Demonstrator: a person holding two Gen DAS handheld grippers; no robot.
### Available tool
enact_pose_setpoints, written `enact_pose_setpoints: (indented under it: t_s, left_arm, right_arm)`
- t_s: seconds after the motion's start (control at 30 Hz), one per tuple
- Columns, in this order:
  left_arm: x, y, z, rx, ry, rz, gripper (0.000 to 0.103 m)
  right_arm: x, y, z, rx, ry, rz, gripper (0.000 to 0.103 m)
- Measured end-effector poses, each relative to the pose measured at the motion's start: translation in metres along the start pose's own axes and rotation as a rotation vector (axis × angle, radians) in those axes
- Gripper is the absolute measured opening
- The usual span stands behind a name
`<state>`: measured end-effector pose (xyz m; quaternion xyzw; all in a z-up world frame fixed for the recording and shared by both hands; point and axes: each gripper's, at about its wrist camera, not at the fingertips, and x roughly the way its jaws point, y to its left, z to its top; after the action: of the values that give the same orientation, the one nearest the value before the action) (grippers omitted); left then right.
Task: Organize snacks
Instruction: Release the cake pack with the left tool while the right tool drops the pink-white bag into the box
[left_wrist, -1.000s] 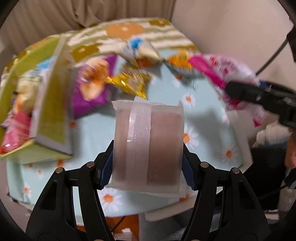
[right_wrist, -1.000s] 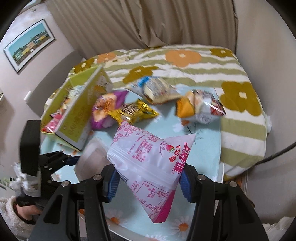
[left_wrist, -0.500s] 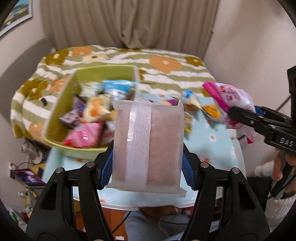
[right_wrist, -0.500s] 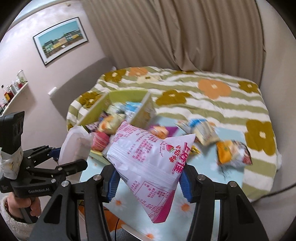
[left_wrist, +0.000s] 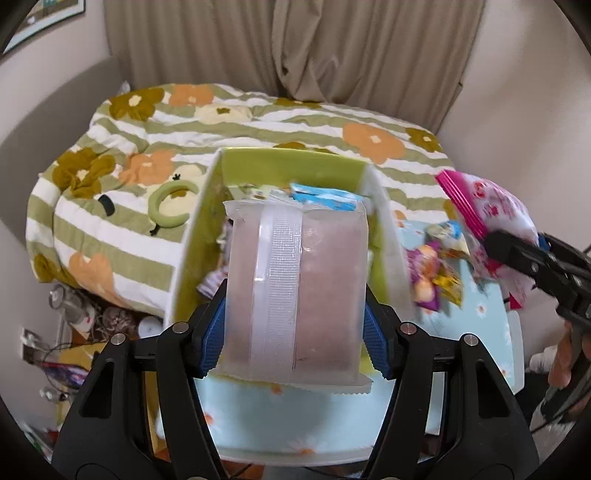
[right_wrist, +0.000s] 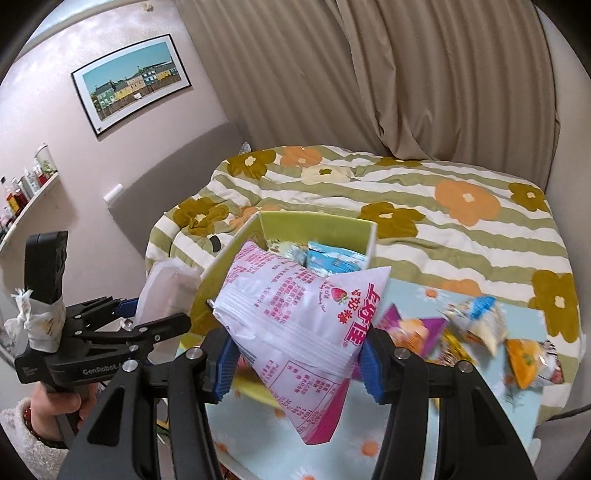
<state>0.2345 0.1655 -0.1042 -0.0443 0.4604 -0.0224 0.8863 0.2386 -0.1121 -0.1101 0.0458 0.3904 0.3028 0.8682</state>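
Observation:
My left gripper (left_wrist: 293, 341) is shut on a clear pack with a pinkish-brown cake inside (left_wrist: 295, 288), held in the air over the near end of the green box (left_wrist: 288, 166). The box holds several snack packets, among them a blue one (left_wrist: 325, 199). My right gripper (right_wrist: 295, 360) is shut on a white and pink strawberry snack bag (right_wrist: 295, 306), raised in front of the same green box (right_wrist: 317, 229). In the left wrist view that pink bag (left_wrist: 491, 218) hangs to the right of the box. In the right wrist view the left gripper (right_wrist: 147, 321) with its pack (right_wrist: 166, 291) shows at the left.
Loose snacks lie on the light blue daisy tablecloth (right_wrist: 406, 435): a purple pack (right_wrist: 410, 328), a blue and white pack (right_wrist: 476, 321) and an orange pack (right_wrist: 528, 362). A striped flower quilt (right_wrist: 461, 206) covers the bed behind. A person's hand (right_wrist: 55, 406) grips the left tool.
Both grippers have risen and swung left with their packs, from over the loose snacks to in front of the green box. The box now sits in the middle of both views.

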Motion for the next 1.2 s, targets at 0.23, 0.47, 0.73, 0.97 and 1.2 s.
enact_pose_setpoints:
  t_s: [0.23,0.47,0.73,0.97,1.2]
  left_arm:
    - [0.078,0.036,0.033,0.035,0.095,-0.041,0.060]
    - [0.107,0.037,0.027,0.074,0.111,-0.008,0.103]
    - [0.098,0.050,0.010,0.010,0.127,-0.016,0.103]
    - [0.083,0.049,0.007,-0.020,0.111,0.013,0.103]
    - [0.084,0.053,0.009,-0.039,0.108,0.042,0.103]
  right_arm:
    - [0.054,0.008,0.014,0.066,0.039,-0.053,0.051]
    - [0.091,0.008,0.011,0.118,0.110,-0.080,0.051]
    - [0.107,0.006,0.011,0.090,0.143,-0.074,0.051]
    - [0.120,0.009,0.035,0.064,0.172,-0.047,0.052]
    - [0.162,0.011,0.060,0.044,0.218,-0.038,0.055]
